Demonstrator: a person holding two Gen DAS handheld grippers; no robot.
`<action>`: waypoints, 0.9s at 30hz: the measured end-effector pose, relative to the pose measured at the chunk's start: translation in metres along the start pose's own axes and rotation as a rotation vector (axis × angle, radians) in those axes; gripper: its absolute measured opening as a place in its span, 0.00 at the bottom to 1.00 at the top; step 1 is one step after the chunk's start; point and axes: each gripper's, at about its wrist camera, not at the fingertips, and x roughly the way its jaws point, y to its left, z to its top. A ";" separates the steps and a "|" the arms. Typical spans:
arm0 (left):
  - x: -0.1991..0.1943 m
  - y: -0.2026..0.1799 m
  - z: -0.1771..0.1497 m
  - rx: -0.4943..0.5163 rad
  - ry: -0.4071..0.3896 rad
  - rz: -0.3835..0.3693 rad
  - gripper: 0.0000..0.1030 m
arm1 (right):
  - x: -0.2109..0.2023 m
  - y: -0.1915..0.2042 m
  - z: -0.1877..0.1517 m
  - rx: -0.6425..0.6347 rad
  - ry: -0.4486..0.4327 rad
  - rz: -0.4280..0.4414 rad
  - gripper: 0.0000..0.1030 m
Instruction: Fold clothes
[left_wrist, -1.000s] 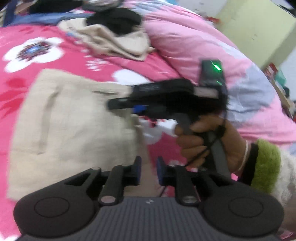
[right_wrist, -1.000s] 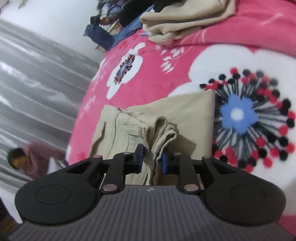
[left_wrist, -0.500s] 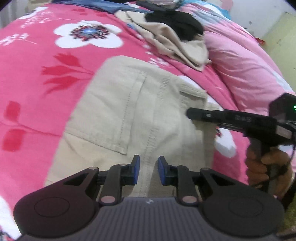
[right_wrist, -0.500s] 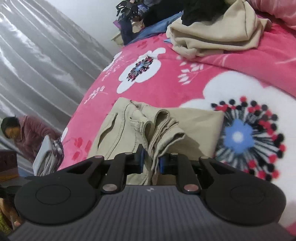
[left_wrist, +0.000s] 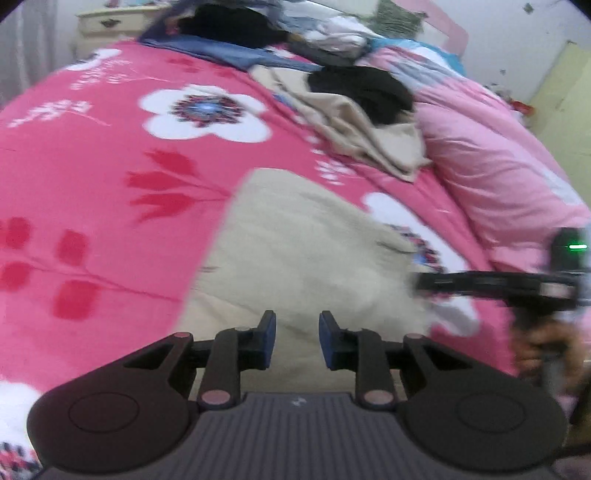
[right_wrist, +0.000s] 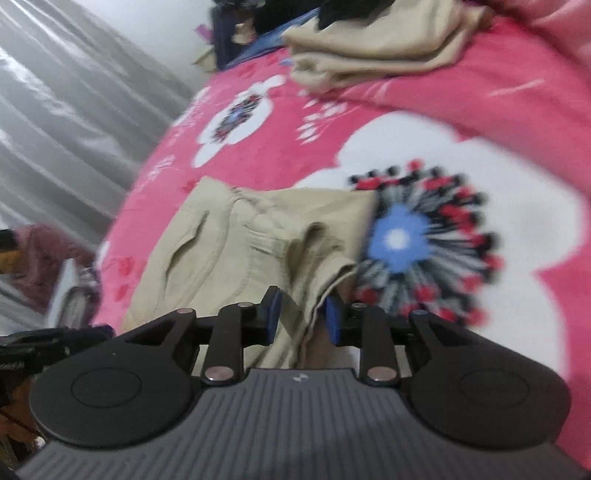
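My left gripper (left_wrist: 297, 339) tilts down over the beige trousers (left_wrist: 295, 251), narrow jaws empty. My right gripper (right_wrist: 301, 314) angles down at their edge, jaws opening around a bunched fold. Trousers lie folded, creased, on the pink floral blanket (left_wrist: 92, 177).

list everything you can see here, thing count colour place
beige trousers: one, beige, folded on the blanket by both tools
blanket: one, pink with white flowers, covering the bed
clothes pile: several, beige, black and blue, far end of bed
quilt: one, pale pink, beside the pile
curtain: one, grey, beside the bed
seated person: one, pink top, by the curtain
left tool: one, black, open above the trousers
right tool: one, black, jaws opening, trouser fold between them
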 end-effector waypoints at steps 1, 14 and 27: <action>0.002 0.006 -0.001 -0.012 -0.001 0.014 0.24 | -0.011 0.007 0.000 -0.042 -0.022 -0.052 0.26; 0.013 0.084 -0.005 -0.143 0.064 0.004 0.47 | 0.042 0.141 -0.006 -0.708 0.097 -0.100 0.22; 0.040 0.131 -0.006 -0.295 0.162 -0.229 0.53 | 0.062 0.178 0.039 -0.628 0.069 -0.194 0.30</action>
